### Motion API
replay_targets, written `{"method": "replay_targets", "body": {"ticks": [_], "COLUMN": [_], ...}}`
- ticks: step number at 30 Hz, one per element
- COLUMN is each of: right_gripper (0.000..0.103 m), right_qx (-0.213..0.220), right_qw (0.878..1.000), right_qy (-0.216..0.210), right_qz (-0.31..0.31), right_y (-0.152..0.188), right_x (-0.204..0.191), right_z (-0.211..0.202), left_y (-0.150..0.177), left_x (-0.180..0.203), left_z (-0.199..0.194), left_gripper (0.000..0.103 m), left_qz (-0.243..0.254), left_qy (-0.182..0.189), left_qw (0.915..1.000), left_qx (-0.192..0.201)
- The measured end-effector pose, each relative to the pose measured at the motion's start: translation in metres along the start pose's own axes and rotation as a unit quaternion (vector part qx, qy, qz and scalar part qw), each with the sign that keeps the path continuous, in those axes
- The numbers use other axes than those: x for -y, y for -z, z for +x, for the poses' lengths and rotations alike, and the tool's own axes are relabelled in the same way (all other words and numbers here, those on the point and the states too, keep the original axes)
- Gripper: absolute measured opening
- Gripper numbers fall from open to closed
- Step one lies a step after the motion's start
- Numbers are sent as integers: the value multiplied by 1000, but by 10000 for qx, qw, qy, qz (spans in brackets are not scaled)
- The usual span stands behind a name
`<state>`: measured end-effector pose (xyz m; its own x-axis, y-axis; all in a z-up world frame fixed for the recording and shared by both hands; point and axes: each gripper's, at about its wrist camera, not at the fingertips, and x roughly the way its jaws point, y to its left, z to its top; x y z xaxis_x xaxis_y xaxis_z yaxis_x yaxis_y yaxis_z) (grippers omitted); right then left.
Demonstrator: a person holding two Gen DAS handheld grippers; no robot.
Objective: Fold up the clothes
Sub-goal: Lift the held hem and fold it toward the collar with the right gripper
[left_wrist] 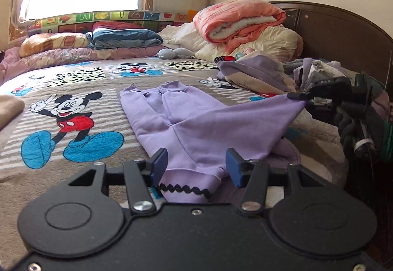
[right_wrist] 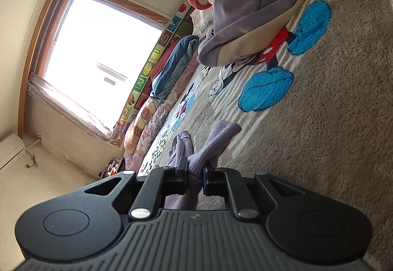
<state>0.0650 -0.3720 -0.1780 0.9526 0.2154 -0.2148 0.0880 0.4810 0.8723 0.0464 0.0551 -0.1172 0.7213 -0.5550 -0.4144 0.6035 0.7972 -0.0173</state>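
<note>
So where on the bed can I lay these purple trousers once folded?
Free: the blanket left of the purple trousers, over the big mouse print, and the strip beyond the cuffs. Crowded: the clothes pile by the headboard, where the right gripper pinches the waistband.

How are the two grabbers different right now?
The left gripper has its blue fingers spread open, pressing on nothing, with the hem of the purple pants lying between them. The right gripper is pinched shut on a corner of those pants. The left one sits low over the bed, while the right one holds its corner lifted, pulling the cloth into a raised peak. Both are black two-finger grippers at the same pants.
</note>
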Motion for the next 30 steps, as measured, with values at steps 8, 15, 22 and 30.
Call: {"method": "replay_targets", "body": {"ticks": [8,15,22,30], "right_gripper": [13,13,13,13], "right_qx": [0,-31,-148,-571], "right_qw": [9993,9983,9966,9899], "right_qy": [351,381,455,508], "right_qz": [-160,-431,-665,-1195], "right_y": [-6,-22,-39,-40], "right_x": [-23,-58,-98,-162], "right_z": [3,12,32,80], "left_y": [20,28,32,28], "left_x": [30,36,44,30], "left_z": [36,41,53,51], "left_gripper": [58,66,64,64], "left_qz": [805,1122,1217,631], "left_qy": [-14,129,201,530], "left_qw": [9945,9907,9883,9923], "left_qx": [-671,-763,-900,-927]}}
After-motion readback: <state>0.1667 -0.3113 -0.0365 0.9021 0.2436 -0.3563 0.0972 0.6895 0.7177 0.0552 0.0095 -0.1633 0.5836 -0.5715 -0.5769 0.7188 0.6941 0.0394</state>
